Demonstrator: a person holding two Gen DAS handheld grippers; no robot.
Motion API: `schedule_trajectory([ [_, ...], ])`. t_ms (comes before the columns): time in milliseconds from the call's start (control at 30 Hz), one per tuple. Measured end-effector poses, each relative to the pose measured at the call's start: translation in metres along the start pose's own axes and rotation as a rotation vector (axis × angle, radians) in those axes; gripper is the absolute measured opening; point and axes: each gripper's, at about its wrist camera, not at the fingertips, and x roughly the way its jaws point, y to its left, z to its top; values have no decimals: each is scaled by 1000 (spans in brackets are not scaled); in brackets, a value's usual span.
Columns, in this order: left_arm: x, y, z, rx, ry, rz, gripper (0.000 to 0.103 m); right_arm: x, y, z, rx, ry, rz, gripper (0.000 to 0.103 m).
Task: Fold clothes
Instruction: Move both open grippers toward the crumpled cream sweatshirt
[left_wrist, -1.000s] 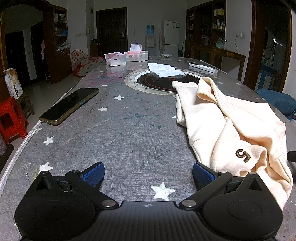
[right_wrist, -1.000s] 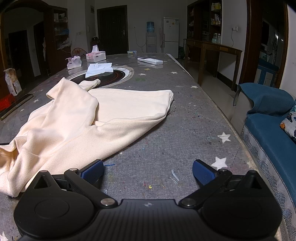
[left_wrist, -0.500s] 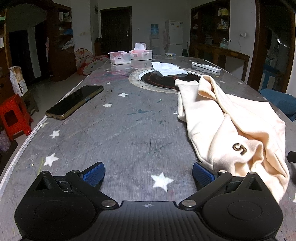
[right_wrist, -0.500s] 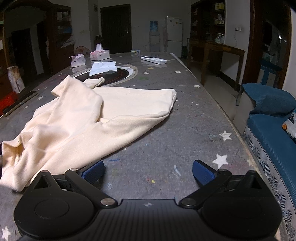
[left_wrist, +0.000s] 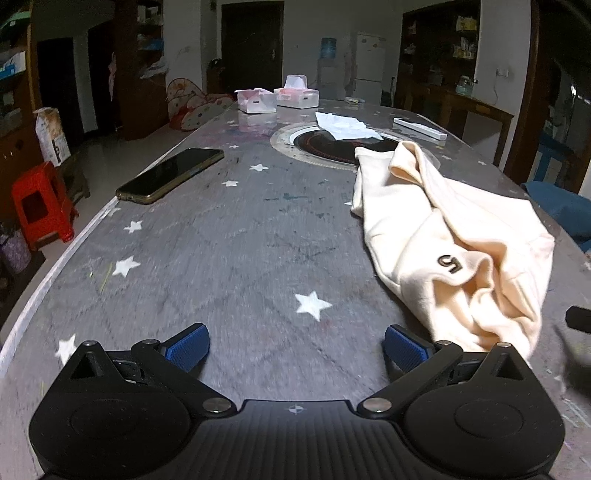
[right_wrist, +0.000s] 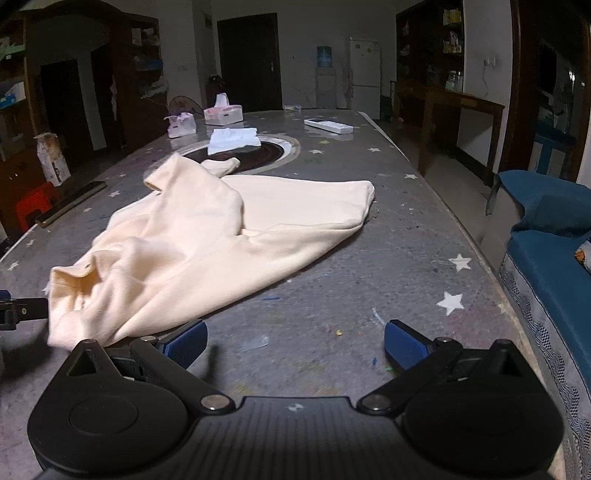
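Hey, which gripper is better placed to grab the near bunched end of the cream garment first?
Probably the left gripper: it is open, and the cream garment ends beside its right finger. The right gripper, also open, faces mostly bare table.

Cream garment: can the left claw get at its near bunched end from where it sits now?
Probably yes. The left claw is open and empty, and the cream garment has its bunched end just beside the claw's right finger. Only bare table lies between; nothing blocks a short sideways move.
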Motion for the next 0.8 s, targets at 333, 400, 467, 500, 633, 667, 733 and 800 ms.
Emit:
schedule_trajectory([
  [333,-27,-15,-2,-2,-18,11,103,-17,12,-9,-1,-7,28,103],
  [400,-31,-17,-3,-1,-21,7,103,-20,14,-12,1,-3,34,103],
  [467,-36,-20,-3,1,-25,1,103,-22,16,-14,-2,-1,42,103],
  [500,-38,-21,-3,2,-28,-2,103,-23,18,-16,-5,0,45,103],
  [633,-45,-27,-5,11,-36,-13,103,-26,26,-20,-20,7,57,103],
  [667,-46,-29,-5,14,-36,-14,103,-27,27,-21,-24,7,59,103],
  [733,-49,-31,-6,20,-36,-17,103,-28,30,-22,-29,6,62,103],
  [800,-50,-33,-7,24,-34,-20,103,-31,32,-22,-32,3,67,103],
])
